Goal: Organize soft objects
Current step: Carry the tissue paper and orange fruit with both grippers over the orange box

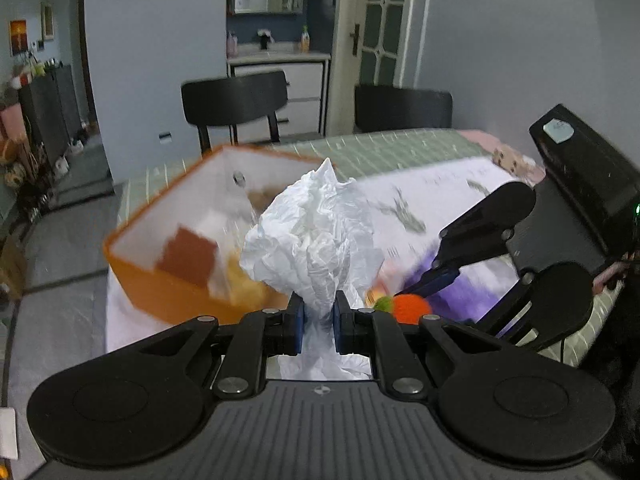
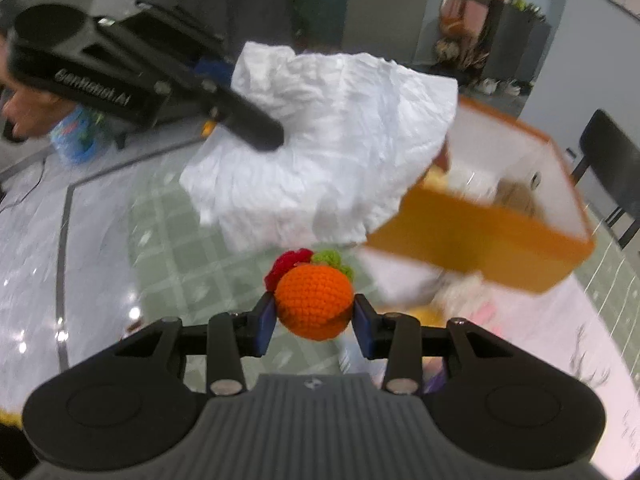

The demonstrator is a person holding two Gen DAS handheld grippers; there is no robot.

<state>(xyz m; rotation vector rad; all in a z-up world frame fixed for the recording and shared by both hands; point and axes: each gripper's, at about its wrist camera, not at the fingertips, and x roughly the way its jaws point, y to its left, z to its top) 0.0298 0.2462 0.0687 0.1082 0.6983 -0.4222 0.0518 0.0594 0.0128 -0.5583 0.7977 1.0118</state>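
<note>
My left gripper [image 1: 319, 312] is shut on a crumpled white tissue [image 1: 316, 240], which stands up above the blue pads and hangs below them. Behind it sits an orange box [image 1: 160, 280] with white inner walls, holding a brown block [image 1: 188, 256] and pale soft items. My right gripper [image 2: 314, 320] is shut on an orange crocheted ball [image 2: 314, 306] with green and red tufts. That ball [image 1: 410, 308] and the right gripper show at the right of the left wrist view. The tissue [image 2: 328, 148] and the orange box [image 2: 480, 236] fill the middle of the right wrist view, with the left gripper's body at upper left.
A green checked tablecloth [image 1: 400, 148] with a white patterned cloth [image 1: 440, 184] covers the table. Two black chairs [image 1: 236, 100] stand at its far side. Something purple [image 1: 468, 292] lies under the right gripper. A person's head shows at the left edge of the right wrist view.
</note>
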